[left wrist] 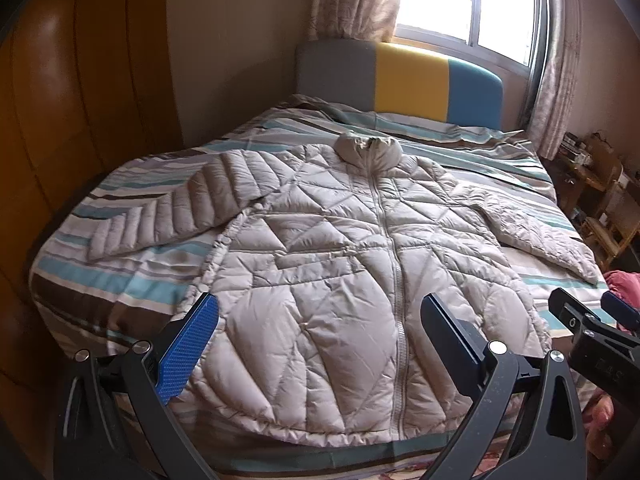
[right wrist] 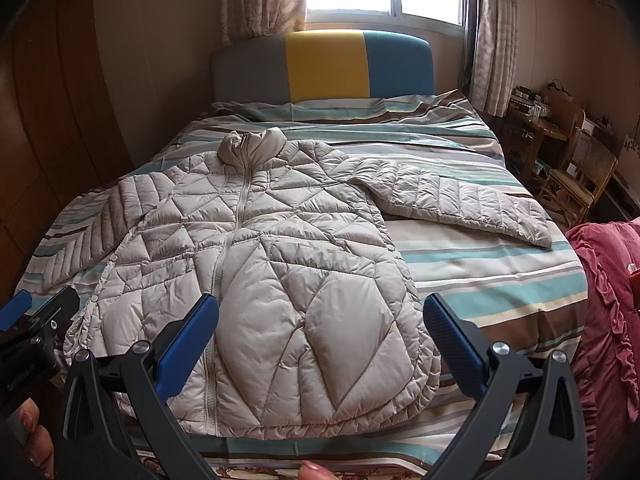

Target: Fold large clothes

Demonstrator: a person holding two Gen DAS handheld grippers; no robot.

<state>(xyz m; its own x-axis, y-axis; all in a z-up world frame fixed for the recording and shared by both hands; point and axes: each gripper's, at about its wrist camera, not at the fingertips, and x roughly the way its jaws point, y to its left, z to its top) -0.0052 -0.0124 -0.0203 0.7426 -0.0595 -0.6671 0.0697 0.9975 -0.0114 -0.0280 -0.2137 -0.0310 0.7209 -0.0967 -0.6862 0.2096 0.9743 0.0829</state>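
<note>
A large pale grey quilted puffer jacket [left wrist: 336, 280] [right wrist: 256, 264] lies flat on the striped bed, zipped, front up, collar toward the headboard, both sleeves spread out to the sides. My left gripper [left wrist: 320, 320] hovers open above the jacket's hem, holding nothing. My right gripper [right wrist: 320, 320] hangs open over the hem's right half, also with nothing in it. The right gripper [left wrist: 592, 320] shows at the right edge of the left wrist view. At the left edge of the right wrist view is the left gripper [right wrist: 36, 316].
The striped bedspread [right wrist: 480, 272] has a grey, yellow and blue headboard [right wrist: 324, 64] under a bright window. A wooden wardrobe [left wrist: 60, 120] stands left. A pink ruffled cloth [right wrist: 604, 300] lies at the right, with wooden chairs [right wrist: 576, 176] behind.
</note>
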